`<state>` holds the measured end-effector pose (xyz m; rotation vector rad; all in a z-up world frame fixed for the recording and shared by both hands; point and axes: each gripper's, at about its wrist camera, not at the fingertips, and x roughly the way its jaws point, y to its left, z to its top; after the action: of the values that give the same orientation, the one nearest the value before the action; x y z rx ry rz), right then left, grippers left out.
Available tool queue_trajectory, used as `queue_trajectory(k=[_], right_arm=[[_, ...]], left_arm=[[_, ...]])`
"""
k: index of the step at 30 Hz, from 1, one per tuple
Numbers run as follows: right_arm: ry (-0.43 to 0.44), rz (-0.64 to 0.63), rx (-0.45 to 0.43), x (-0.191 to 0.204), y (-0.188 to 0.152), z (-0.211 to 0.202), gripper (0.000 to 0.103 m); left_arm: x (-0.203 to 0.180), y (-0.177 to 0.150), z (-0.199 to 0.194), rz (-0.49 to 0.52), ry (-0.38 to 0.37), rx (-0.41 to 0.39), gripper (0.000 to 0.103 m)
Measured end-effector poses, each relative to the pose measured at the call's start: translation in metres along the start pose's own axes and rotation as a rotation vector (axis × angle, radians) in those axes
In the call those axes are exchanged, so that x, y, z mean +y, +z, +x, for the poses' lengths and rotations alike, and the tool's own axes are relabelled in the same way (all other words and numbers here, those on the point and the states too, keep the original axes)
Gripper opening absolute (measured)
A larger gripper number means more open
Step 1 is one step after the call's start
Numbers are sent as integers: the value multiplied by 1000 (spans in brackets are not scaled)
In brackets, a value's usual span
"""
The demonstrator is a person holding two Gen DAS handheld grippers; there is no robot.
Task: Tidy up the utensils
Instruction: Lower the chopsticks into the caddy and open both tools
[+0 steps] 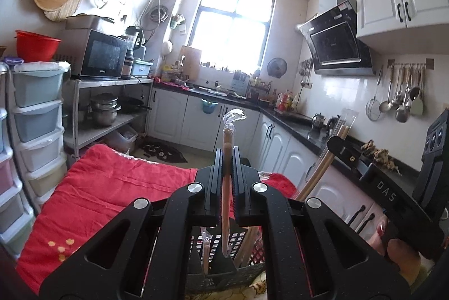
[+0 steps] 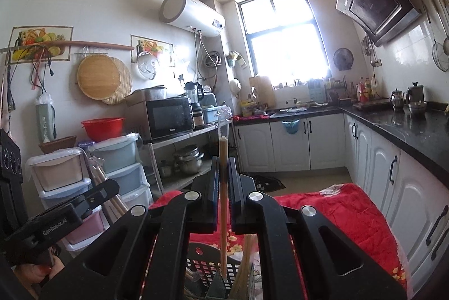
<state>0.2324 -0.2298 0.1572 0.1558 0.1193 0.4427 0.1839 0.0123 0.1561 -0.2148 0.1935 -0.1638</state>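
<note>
Both grippers are clamping upright utensils over the black slotted basket (image 1: 241, 249): the left gripper (image 1: 228, 159) is gripping wrapped chopsticks (image 1: 228, 148), the right gripper (image 2: 223, 168) a bare wooden stick (image 2: 223, 187) (presumably lowering each into a compartment).

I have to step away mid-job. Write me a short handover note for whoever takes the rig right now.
Left gripper: shut on a plastic-wrapped chopstick pair, held upright over the basket.
Right gripper: shut on a bare wooden chopstick, upright, lower end down in the basket.
Basket: on the red cloth, already holding several chopsticks.
Done: some sticks are in.
Left: lower both held pieces into the basket compartments and release. Whether more utensils wait outside the basket is not visible.
</note>
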Motion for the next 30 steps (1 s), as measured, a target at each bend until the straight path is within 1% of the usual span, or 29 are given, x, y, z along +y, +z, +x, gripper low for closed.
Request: queue_trajectory(k=[9, 16, 27, 28, 30], right_arm=[[-16, 10, 32, -4, -20, 11, 6], [-29, 24, 61, -9, -38, 18, 6], [-45, 63, 148, -18, -65, 30, 7], [-50, 67, 156, -19, -67, 30, 7], [-55, 80, 166, -21, -70, 29, 16]], left_arm=[[-5, -21, 18, 38, 12, 49, 3], [-5, -35, 28, 49, 15, 83, 3], [-2, -53, 37, 45, 10, 147, 3], [-1, -55, 38, 44, 10, 156, 3], [0, -57, 39, 39, 9, 165, 3]])
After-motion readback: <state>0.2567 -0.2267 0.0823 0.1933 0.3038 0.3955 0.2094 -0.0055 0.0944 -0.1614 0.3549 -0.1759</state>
